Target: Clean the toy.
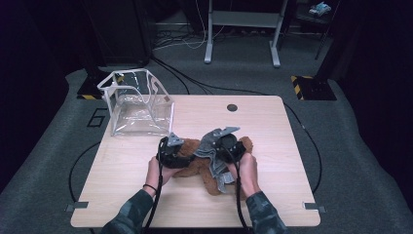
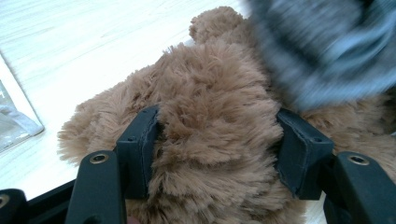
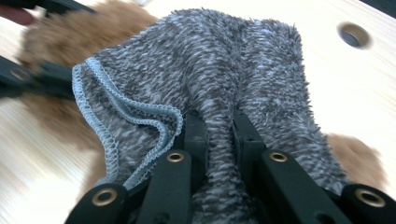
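Starting at the left of the counter (image 1: 122,161), we see a clear plastic bag (image 1: 139,105) standing open near the far corner, apart from the work. Just right of it, our left tongs (image 2: 217,140) pinch a thick fold of the brown teddy bear (image 1: 195,163), which lies at the middle of the counter near our edge. Further right, our right tongs (image 3: 219,135) are pressed tight on a gathered fold of the grey knitted cloth (image 3: 210,70) draped over the bear. We judge the step in hand is working the cloth along the bear; next calls for a steady left hold while the right pulls evenly.
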Demonstrator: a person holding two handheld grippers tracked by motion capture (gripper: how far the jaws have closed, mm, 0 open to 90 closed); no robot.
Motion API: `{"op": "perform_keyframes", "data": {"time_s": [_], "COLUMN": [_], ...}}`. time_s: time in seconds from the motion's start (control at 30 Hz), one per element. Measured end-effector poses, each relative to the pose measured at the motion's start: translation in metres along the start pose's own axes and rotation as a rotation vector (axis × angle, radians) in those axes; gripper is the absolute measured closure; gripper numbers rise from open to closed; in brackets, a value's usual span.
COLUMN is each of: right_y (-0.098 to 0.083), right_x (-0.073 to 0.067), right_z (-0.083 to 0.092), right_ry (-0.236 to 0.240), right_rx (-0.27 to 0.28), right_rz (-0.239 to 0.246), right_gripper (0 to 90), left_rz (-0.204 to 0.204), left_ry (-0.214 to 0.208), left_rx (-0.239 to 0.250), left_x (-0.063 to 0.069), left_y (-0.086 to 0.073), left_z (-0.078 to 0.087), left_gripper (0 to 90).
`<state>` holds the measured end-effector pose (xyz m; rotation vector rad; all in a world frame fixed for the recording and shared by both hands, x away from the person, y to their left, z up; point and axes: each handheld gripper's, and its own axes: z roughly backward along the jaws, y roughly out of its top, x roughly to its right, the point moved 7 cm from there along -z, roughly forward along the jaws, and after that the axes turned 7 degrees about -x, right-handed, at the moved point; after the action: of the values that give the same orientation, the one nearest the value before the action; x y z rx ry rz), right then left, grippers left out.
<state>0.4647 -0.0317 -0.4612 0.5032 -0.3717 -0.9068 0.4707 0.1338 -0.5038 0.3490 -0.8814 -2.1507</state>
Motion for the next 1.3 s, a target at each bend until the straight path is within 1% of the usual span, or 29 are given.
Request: {"op": "perform_keyframes", "data": {"time_s": [0.07, 0.1, 0.17, 0.2, 0.23, 0.3, 0.33, 0.37, 0.4, 0.43, 0.47, 0.53, 0.57, 0.63, 0.67, 0.7, 0.73, 0.8, 0.83, 0.87, 0.9, 0.93, 0.97, 1.0, 1.03, 1.13, 1.2, 1.27, 1.3], "right_y": [-0.01, -0.014, -0.022, -0.026, -0.03, -0.038, -0.038, -0.044, -0.047, -0.048, -0.048, -0.041, -0.034, -0.021, -0.014, -0.009, -0.005, 0.005, 0.006, 0.009, 0.009, 0.008, 0.006, 0.003, 0.0, -0.007, -0.017, -0.026, -0.031], "right_x": [0.014, 0.018, 0.028, 0.033, 0.038, 0.048, 0.048, 0.054, 0.055, 0.055, 0.053, 0.047, 0.04, 0.023, 0.014, 0.004, -0.004, -0.026, -0.033, -0.047, -0.047, -0.05, -0.051, -0.05, -0.048, -0.041, -0.034, -0.024, -0.019], "right_z": [0.006, 0.007, 0.011, 0.012, 0.013, 0.014, 0.014, 0.014, 0.014, 0.015, 0.018, 0.025, 0.029, 0.034, 0.033, 0.031, 0.028, 0.016, 0.012, -0.001, -0.001, -0.007, -0.012, -0.015, -0.015, -0.01, -0.005, 0.0, 0.002], "right_ry": [-0.003, -0.001, -0.023, -0.024, -0.033, -0.069, -0.069, -0.06, -0.062, -0.06, -0.051, -0.055, -0.042, -0.001, 0.009, 0.021, 0.032, 0.062, 0.071, 0.057, 0.057, 0.041, 0.038, 0.042, 0.05, 0.048, 0.037, 0.035, 0.029], "right_rx": [0.005, 0.004, 0.0, 0.002, 0.001, -0.009, -0.009, -0.013, -0.018, -0.01, 0.001, 0.028, 0.05, 0.079, 0.09, 0.083, 0.086, 0.077, 0.066, 0.043, 0.043, 0.031, 0.013, 0.012, 0.014, 0.008, -0.02, -0.014, -0.015], "right_rz": [-0.041, -0.052, -0.077, -0.085, -0.103, -0.124, -0.124, -0.148, -0.159, -0.161, -0.166, -0.148, -0.128, -0.098, -0.068, -0.054, -0.03, 0.026, 0.031, 0.085, 0.085, 0.102, 0.117, 0.099, 0.094, 0.084, 0.068, 0.062, 0.043], "right_gripper": [80.2, 80.2, 80.2, 80.2, 80.2, 80.1, 80.1, 80.1, 80.1, 80.1, 80.0, 80.0, 79.9, 79.9, 79.9, 79.9, 79.8, 79.8, 79.8, 79.8, 79.8, 79.8, 79.8, 80.0, 80.1, 80.2, 80.3, 80.4, 80.4], "left_rz": [-0.002, -0.001, -0.003, -0.002, 0.0, -0.001, -0.001, 0.001, 0.002, 0.0, 0.002, 0.007, 0.007, 0.008, 0.008, 0.008, 0.004, 0.005, 0.005, 0.005, 0.01, 0.004, 0.002, 0.004, 0.003, -0.001, 0.004, 0.009, 0.009], "left_ry": [0.001, 0.003, 0.008, 0.007, 0.004, 0.004, 0.004, 0.005, 0.007, 0.009, 0.01, 0.008, 0.009, 0.01, 0.009, 0.007, 0.007, 0.006, 0.006, 0.005, 0.004, 0.007, 0.001, -0.001, 0.004, 0.008, 0.003, -0.002, 0.0], "left_rx": [0.003, 0.004, 0.0, -0.001, 0.002, 0.002, 0.002, 0.003, 0.002, -0.001, 0.0, -0.006, -0.002, -0.001, -0.002, -0.004, -0.005, -0.004, -0.004, -0.002, -0.003, -0.009, -0.011, -0.009, -0.005, -0.005, 0.0, 0.002, 0.005], "left_x": [0.0, 0.001, 0.001, 0.0, 0.0, 0.0, 0.0, 0.0, 0.0, 0.0, 0.0, -0.001, -0.001, -0.001, -0.001, -0.001, -0.001, -0.001, -0.001, -0.002, -0.002, -0.003, -0.003, -0.002, -0.002, -0.001, -0.002, -0.002, -0.002], "left_y": [0.0, 0.001, 0.001, 0.001, 0.001, 0.001, 0.001, 0.001, 0.001, 0.001, 0.001, 0.0, 0.0, 0.001, 0.001, 0.0, 0.0, 0.0, 0.0, 0.0, 0.0, -0.001, -0.001, -0.001, 0.0, 0.0, 0.0, 0.001, 0.001], "left_z": [0.0, 0.0, 0.0, 0.0, 0.0, 0.0, 0.0, -0.001, -0.001, -0.001, 0.0, 0.0, 0.0, 0.0, 0.0, 0.0, 0.0, 0.0, 0.0, 0.0, 0.0, 0.0, 0.0, 0.0, 0.0, -0.001, -0.001, -0.001, -0.001], "left_gripper": [37.8, 37.8, 37.8, 37.9, 37.8, 37.9, 37.9, 37.9, 37.9, 37.9, 37.8, 37.7, 37.6, 37.3, 37.0, 37.0, 36.9, 36.8, 36.8, 36.8, 36.8, 36.8, 36.8, 36.8, 36.8, 36.8, 36.8, 36.9, 36.9]}}
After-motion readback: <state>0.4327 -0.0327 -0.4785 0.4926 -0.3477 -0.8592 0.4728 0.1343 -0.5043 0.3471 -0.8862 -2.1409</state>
